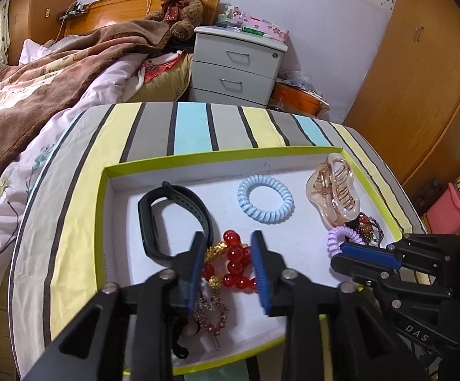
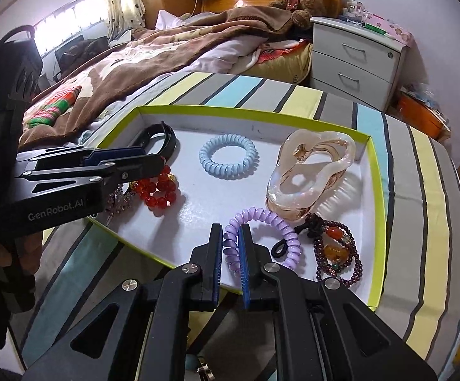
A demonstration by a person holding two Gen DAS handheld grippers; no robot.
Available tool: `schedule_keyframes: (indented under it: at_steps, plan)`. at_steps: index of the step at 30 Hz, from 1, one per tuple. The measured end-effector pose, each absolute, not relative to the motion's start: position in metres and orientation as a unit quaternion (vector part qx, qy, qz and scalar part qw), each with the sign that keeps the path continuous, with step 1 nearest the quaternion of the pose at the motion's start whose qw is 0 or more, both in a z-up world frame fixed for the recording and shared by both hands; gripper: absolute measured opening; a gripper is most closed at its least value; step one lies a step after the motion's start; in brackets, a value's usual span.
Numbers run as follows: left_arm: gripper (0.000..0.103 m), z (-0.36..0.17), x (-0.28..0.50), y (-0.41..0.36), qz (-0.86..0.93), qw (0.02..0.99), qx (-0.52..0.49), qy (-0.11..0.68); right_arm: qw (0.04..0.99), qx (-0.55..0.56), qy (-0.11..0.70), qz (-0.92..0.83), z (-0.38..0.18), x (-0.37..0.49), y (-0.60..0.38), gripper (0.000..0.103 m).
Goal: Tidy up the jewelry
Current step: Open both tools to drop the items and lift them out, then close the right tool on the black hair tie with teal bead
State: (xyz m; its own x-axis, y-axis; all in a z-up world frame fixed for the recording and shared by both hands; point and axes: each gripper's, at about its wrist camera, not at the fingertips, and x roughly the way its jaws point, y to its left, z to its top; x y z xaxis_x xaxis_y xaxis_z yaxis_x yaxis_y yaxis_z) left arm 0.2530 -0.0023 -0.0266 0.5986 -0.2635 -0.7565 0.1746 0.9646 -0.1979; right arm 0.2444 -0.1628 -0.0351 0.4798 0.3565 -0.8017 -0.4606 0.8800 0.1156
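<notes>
A shallow white tray with a lime rim [image 1: 102,222] [image 2: 378,222] lies on a striped cloth. In it, my left gripper [image 1: 228,238] [image 2: 157,158] stands open over a red bead bracelet [image 1: 234,266] [image 2: 158,192] that rests on the tray floor between its fingers. At the tray's near right, my right gripper [image 2: 231,231] [image 1: 341,249] is shut on a purple coil hair tie [image 2: 271,222] [image 1: 336,236]. Also in the tray are a black watch band [image 1: 144,222] [image 2: 166,136], a light blue coil tie [image 1: 265,203] [image 2: 228,155], an amber hair claw [image 1: 331,190] [image 2: 309,174], a dark bead bracelet [image 1: 369,225] [image 2: 338,254] and a rhinestone clip [image 1: 211,314].
The striped cloth [image 1: 192,127] [image 2: 426,190] covers a round-edged table. An unmade bed with a brown blanket [image 1: 39,89] lies to the left. A white nightstand [image 1: 236,66] [image 2: 353,60] stands behind, and a wooden wardrobe [image 1: 420,63] to the right.
</notes>
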Motion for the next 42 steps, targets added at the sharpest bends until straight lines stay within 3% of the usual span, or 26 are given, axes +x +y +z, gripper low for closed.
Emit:
schedule_keyframes:
  at_steps: [13,30,34,42]
  plan:
    - [0.058,-0.018,0.241,0.001,-0.111,0.898,-0.052,0.423,0.866,-0.045,0.441,0.232,-0.026,0.236,-0.169,0.017]
    - [0.071,0.013,0.197,0.010,-0.094,0.916,-0.044,0.388,0.883,-0.022,0.410,0.228,-0.001,0.206,-0.181,0.020]
    - [0.073,0.019,0.180,0.011,-0.097,0.920,-0.040,0.376,0.887,-0.026,0.401,0.227,0.005,0.189,-0.187,0.039]
    - [0.074,0.017,0.153,0.016,-0.110,0.920,-0.055,0.371,0.884,-0.030,0.416,0.210,-0.012,0.155,-0.206,0.040]
